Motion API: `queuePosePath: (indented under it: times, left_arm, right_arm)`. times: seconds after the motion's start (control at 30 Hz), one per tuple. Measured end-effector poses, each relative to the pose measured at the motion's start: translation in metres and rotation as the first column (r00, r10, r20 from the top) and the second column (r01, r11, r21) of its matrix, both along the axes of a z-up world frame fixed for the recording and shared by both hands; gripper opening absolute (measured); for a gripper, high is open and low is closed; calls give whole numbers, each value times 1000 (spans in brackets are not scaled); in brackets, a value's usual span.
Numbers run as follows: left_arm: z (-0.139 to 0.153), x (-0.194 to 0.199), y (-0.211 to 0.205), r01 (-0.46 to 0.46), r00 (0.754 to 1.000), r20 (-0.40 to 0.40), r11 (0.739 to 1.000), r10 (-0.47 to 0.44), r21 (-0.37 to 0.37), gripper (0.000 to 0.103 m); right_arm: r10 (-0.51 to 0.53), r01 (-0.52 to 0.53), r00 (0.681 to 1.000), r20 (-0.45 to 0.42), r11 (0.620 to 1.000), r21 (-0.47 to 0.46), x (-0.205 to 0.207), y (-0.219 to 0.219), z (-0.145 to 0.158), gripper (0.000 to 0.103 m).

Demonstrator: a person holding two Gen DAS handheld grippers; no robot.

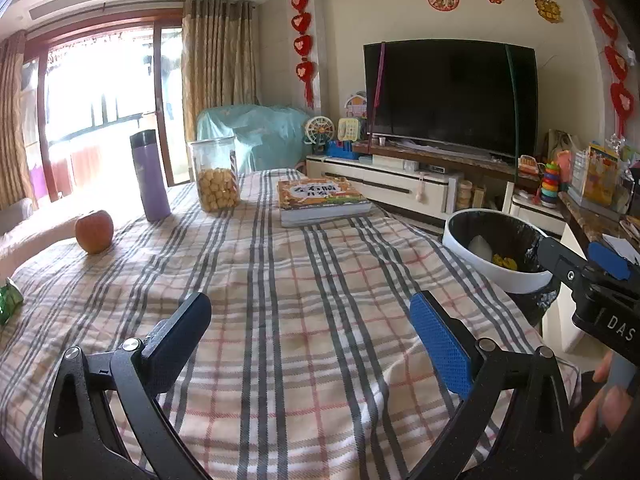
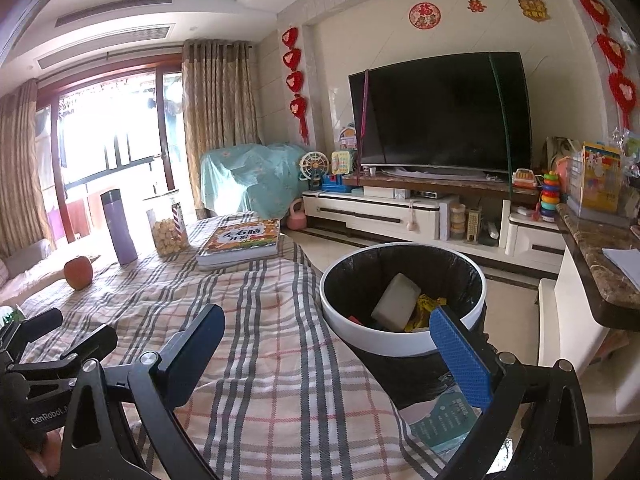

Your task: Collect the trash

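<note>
Holding nothing, your left gripper point(image 1: 310, 332) gapes wide above the plaid tablecloth point(image 1: 280, 280), green wrapper point(image 1: 9, 299) at far left. Right view: your right gripper point(image 2: 326, 346) spread, empty, beside the trash bin point(image 2: 402, 338) holding scraps.

One apple point(image 1: 94, 231), one book point(image 1: 322, 201), one bin point(image 2: 402, 304)

Apple point(image 1: 94, 231), purple flask point(image 1: 149, 175), perhaps cookie jar point(image 1: 215, 173), book point(image 1: 323, 201).
</note>
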State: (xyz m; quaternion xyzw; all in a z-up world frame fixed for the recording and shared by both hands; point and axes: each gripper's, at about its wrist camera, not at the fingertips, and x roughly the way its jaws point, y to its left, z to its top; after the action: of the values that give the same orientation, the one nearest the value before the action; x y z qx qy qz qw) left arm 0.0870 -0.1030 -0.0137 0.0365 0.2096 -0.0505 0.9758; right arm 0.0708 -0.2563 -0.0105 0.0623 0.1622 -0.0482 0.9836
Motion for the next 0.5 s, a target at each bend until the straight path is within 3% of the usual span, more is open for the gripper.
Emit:
queuePosePath:
  times: [0.5]
  left_arm:
    - [0,-2,-2,9,1000,2,1000,-9,0,102]
  right_arm:
    - [0,0,1000,2,1000,4,-1,1,0,103]
